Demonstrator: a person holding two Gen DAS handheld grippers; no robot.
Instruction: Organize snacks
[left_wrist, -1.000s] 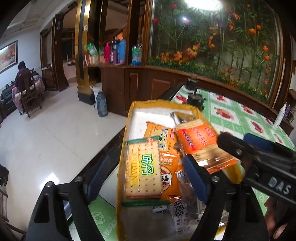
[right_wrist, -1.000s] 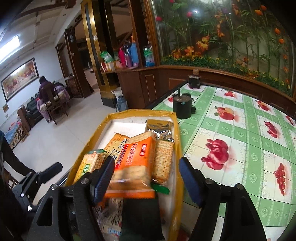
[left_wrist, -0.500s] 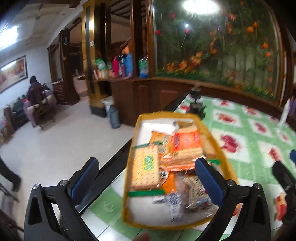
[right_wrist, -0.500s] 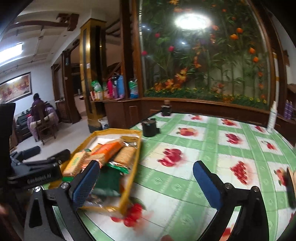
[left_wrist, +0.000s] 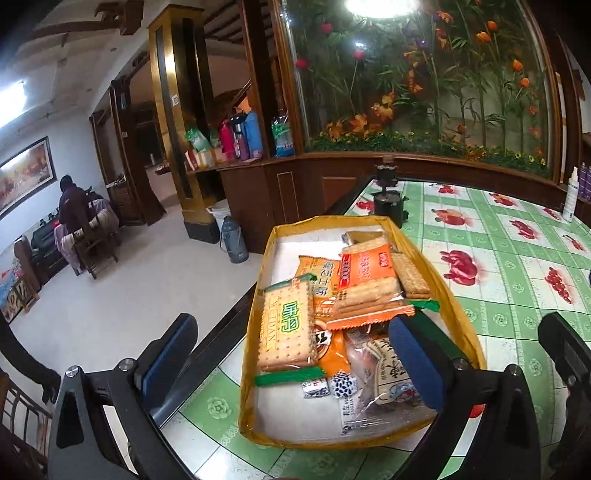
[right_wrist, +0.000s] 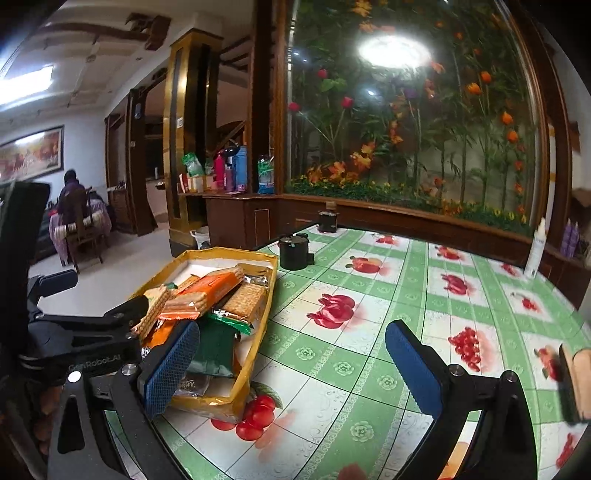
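A yellow-rimmed tray (left_wrist: 443, 280) sits on the table's left edge, full of snack packs. A green-labelled cracker pack (left_wrist: 286, 328) lies at its left. An orange cracker pack (left_wrist: 365, 280) rests on top of the pile, and small wrapped candies (left_wrist: 332, 384) lie at the near end. My left gripper (left_wrist: 291, 332) hangs open in front of the tray's near end, holding nothing. My right gripper (right_wrist: 291, 332) is open and empty over the tablecloth, just right of the tray (right_wrist: 264, 317). The orange pack (right_wrist: 207, 288) shows there too.
A black pot (right_wrist: 293, 251) stands beyond the tray and a white bottle (right_wrist: 535, 251) at the far right. A wooden-looking object (right_wrist: 576, 384) lies at the right edge. The table's dark edge (left_wrist: 221, 325) drops to the floor on the left. A person (left_wrist: 72, 199) sits far off.
Both grippers had their fingers around packs in the tray; both have opened wide and pulled back. The right one swung right over the tablecloth. The orange pack now lies on the pile.
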